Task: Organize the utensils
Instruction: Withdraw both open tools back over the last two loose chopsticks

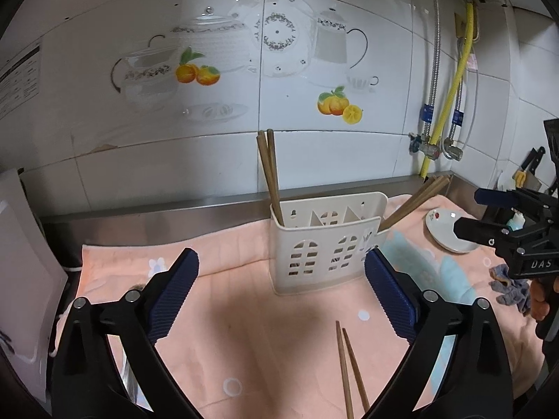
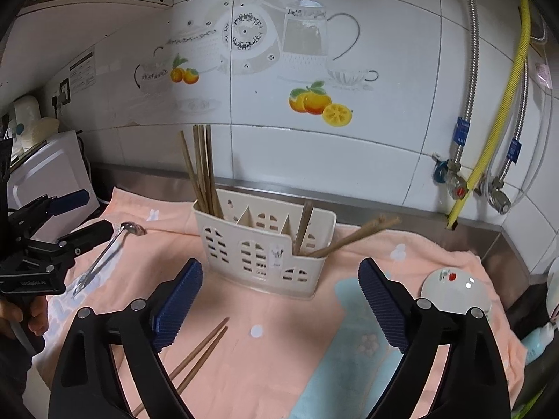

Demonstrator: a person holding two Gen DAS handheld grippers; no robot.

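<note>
A cream slotted utensil holder [image 1: 328, 244] [image 2: 265, 244] stands on a pink towel [image 1: 227, 314]. Brown chopsticks stand upright in its left compartment [image 1: 269, 171] [image 2: 202, 174], and more lean out of its right compartment [image 1: 412, 202] [image 2: 349, 237]. A loose pair of chopsticks [image 1: 349, 370] [image 2: 199, 352] lies on the towel in front of the holder. A metal spoon [image 2: 108, 248] lies left of the holder. My left gripper [image 1: 283, 279] [image 2: 96, 211] is open and holds nothing. My right gripper [image 2: 279, 282] [image 1: 470, 211] is open too, with nothing between its fingers.
A small white dish [image 1: 450, 227] [image 2: 454, 289] sits right of the holder, with a grey rag [image 1: 506, 282] nearby. A white appliance [image 2: 49, 178] stands at the left. Pipes and valves [image 2: 457, 181] run down the tiled wall at the right. Knives [image 1: 531, 167] stand far right.
</note>
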